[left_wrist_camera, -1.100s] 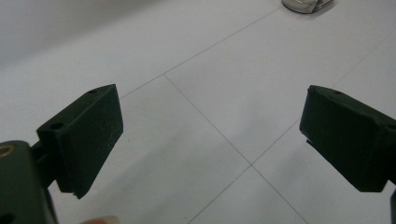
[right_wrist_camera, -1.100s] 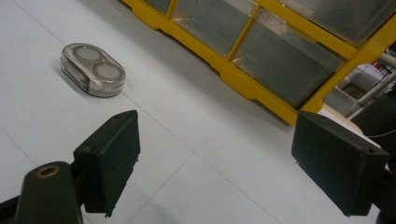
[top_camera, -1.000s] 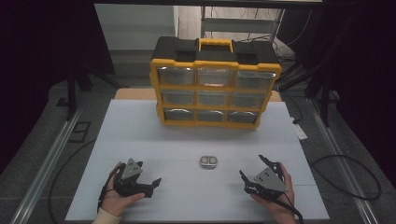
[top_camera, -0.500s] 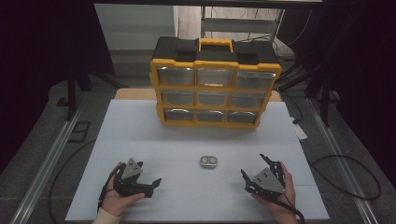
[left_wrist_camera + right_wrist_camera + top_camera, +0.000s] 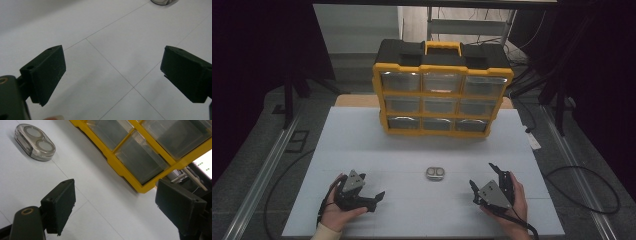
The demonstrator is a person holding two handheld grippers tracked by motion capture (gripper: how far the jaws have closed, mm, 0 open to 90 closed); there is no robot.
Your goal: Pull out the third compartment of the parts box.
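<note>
A small clear oval case with two round wells lies flat on the white table, a little below the middle of the high view and roughly midway between the two grippers, touching neither. In the right gripper view the same case sits in the upper left of the frame, its two pale discs visible through the transparent lid; in the left gripper view just its lower rim shows at the top edge, right of centre.

The right gripper rests low on the table in the lower right of the high view, held in the person's right hand, well to the right of the case. In its own view the two black jaws stand wide apart with nothing between them but bare tabletop and the corner of the organizer beyond.

The left gripper lies in the lower left of the high view, in the person's left hand, its tips turned toward the right of the frame. Its own view shows its jaws spread wide too, empty, over faint seam lines in the table surface.

Behind the case, in the upper middle of the high view, stands a yellow-framed parts organizer with a black top, a yellow carry handle and three rows of three translucent drawers, all closed. It stands upright at the far edge of the table, well apart from the case and from both grippers. Cables trail over the floor at the right of the table.
</note>
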